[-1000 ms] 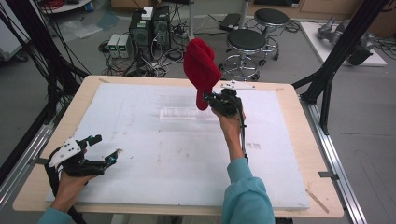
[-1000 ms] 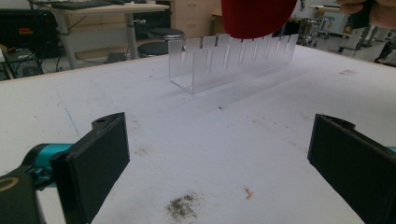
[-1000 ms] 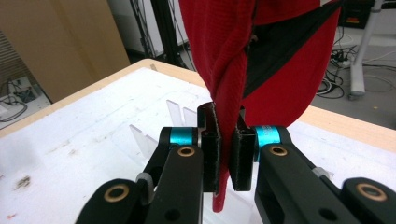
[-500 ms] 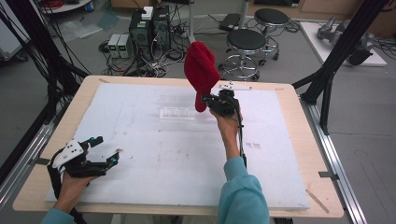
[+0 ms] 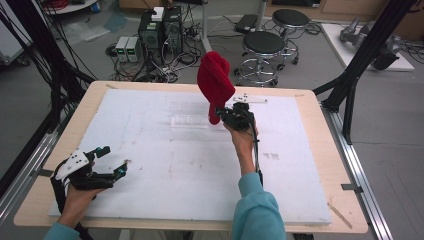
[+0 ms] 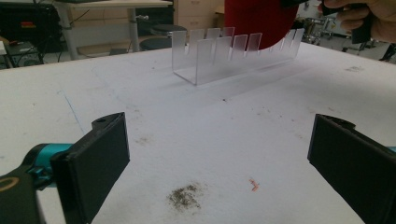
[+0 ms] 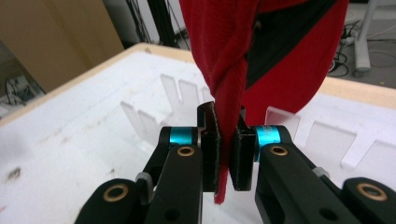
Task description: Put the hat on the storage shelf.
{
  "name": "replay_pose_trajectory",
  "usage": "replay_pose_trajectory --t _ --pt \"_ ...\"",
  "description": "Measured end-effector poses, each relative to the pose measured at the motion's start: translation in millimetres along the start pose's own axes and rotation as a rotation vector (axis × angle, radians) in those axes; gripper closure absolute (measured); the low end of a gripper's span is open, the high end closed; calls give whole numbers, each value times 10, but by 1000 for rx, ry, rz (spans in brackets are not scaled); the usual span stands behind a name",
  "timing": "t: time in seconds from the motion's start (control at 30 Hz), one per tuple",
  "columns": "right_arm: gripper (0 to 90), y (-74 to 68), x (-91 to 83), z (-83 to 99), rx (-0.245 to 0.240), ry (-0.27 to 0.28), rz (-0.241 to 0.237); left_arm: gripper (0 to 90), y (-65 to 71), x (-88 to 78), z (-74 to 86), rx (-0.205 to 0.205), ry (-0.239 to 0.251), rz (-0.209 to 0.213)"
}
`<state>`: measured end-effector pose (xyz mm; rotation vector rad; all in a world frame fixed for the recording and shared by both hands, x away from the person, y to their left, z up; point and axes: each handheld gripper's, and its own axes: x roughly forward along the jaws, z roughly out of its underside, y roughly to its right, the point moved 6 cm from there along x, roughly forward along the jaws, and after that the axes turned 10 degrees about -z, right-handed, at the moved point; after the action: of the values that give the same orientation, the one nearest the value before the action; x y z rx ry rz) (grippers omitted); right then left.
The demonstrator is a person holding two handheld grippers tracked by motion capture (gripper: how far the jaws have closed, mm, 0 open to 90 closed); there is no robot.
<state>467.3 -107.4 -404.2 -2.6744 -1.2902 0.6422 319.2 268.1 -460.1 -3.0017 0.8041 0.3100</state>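
Right gripper (image 5: 226, 114) is clamped on the edge of the red beanie (image 5: 214, 80), held up in the air just above the clear slotted rack (image 5: 189, 120) at the table's far side. Looks like pickup is done; setting it on or by the rack is left. Left gripper (image 5: 111, 161) idles near the front-left corner, jaws wide apart, w/ nothing between. White foam board (image 5: 165, 170) is scuffed and stained, on a wood table (image 5: 330, 165). 2 stools (image 5: 265, 47) and PC towers (image 5: 161, 27) stand behind.

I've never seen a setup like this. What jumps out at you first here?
The bright red knit hat, held up in the air over the far middle of the white table by the right gripper, which pinches its edge. Just below it stands a clear plastic slotted rack. The left gripper waits open at the near left corner.
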Motion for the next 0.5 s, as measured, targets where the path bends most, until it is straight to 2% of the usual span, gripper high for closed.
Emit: replay_pose_trajectory --t 0.2,0.23,0.37,0.5 --pt "848 -21 -53 133 6 -20 7 59 -33 10 3 -36 -8 -23" --pt "847 -19 -61 152 15 -29 4 59 -35 9 2 -36 -7 -25" --pt "845 -39 -61 154 -9 -47 18 59 -30 8 4 -20 -10 -30" --pt "839 -48 -52 152 -12 -45 15 59 -40 10 5 -37 -12 -31"
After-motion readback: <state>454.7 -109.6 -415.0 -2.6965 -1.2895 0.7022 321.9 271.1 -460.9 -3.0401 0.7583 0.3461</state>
